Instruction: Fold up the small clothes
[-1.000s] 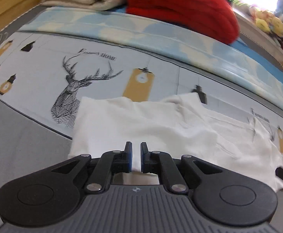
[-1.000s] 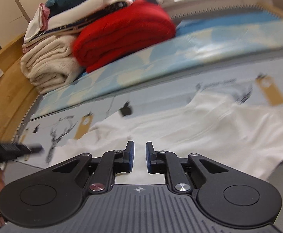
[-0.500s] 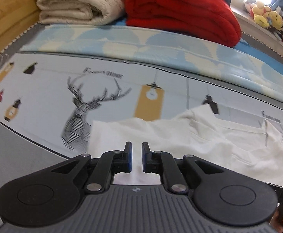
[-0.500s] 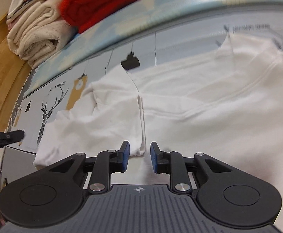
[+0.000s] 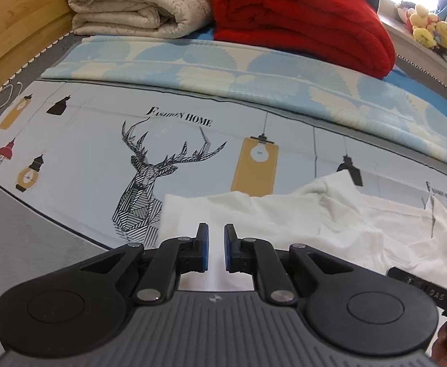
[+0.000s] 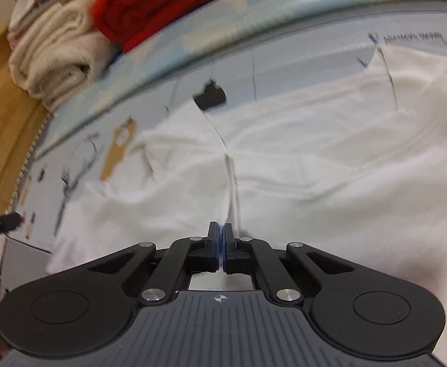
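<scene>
A small white garment [image 5: 330, 223] lies spread on the printed bed sheet [image 5: 85, 153], one side folded over. My left gripper [image 5: 215, 238] is open with a narrow gap, just above the garment's left near edge, holding nothing. In the right wrist view the white garment [image 6: 315, 168] fills the middle. My right gripper [image 6: 221, 232] is shut at the near end of a fold seam [image 6: 232, 183]; whether cloth is pinched between the pads is hidden. The right gripper's body also shows at the left wrist view's lower right [image 5: 428, 290].
A folded red blanket [image 5: 300, 15] and a beige folded quilt [image 5: 137, 9] are stacked at the back of the bed. A blue patterned cover [image 5: 254, 76] lies in front of them. A wooden bed frame [image 5: 12, 24] runs along the left. Plush toys [image 5: 431, 27] sit far right.
My right gripper has moved down onto the garment and shut from open. My left gripper has drawn back and lifted slightly, staying open.
</scene>
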Demonstrator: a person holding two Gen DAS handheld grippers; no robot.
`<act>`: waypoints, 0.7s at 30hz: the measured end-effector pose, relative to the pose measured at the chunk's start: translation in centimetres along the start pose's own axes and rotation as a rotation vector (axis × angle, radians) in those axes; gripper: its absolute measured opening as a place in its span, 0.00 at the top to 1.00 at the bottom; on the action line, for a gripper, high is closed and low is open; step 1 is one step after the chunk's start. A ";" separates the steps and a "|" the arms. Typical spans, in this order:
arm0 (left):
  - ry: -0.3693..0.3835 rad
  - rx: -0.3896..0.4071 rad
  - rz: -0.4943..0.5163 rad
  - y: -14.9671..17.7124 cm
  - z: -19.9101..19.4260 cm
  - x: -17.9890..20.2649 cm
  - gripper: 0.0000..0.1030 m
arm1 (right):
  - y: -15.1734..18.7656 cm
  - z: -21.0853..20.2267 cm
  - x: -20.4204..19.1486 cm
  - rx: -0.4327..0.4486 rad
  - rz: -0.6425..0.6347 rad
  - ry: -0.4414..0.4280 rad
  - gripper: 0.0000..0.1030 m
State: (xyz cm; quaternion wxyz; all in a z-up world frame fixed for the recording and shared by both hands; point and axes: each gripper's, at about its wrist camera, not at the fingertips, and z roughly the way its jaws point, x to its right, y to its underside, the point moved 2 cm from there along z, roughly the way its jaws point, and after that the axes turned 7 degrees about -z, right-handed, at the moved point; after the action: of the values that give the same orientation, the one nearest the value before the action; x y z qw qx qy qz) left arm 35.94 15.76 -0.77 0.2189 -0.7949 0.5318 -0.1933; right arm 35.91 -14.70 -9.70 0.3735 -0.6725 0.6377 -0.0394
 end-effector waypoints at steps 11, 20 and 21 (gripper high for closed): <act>-0.004 0.003 0.009 -0.1 0.0 0.3 0.89 | -3.0 -7.1 -1.3 0.177 -0.058 -0.069 0.99; 0.015 -0.007 -0.014 -0.2 0.0 0.3 0.89 | -4.1 -14.9 6.4 0.331 0.000 0.085 0.99; 0.018 -0.008 -0.014 -0.2 0.1 0.4 0.89 | -4.0 -15.6 7.8 0.337 0.017 0.133 0.99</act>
State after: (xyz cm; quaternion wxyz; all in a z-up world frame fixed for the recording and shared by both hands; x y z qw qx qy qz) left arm 36.28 15.49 -0.69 0.2094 -0.7978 0.5289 -0.1999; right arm 32.40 -29.09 0.42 0.4383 -0.5910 0.6509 -0.1868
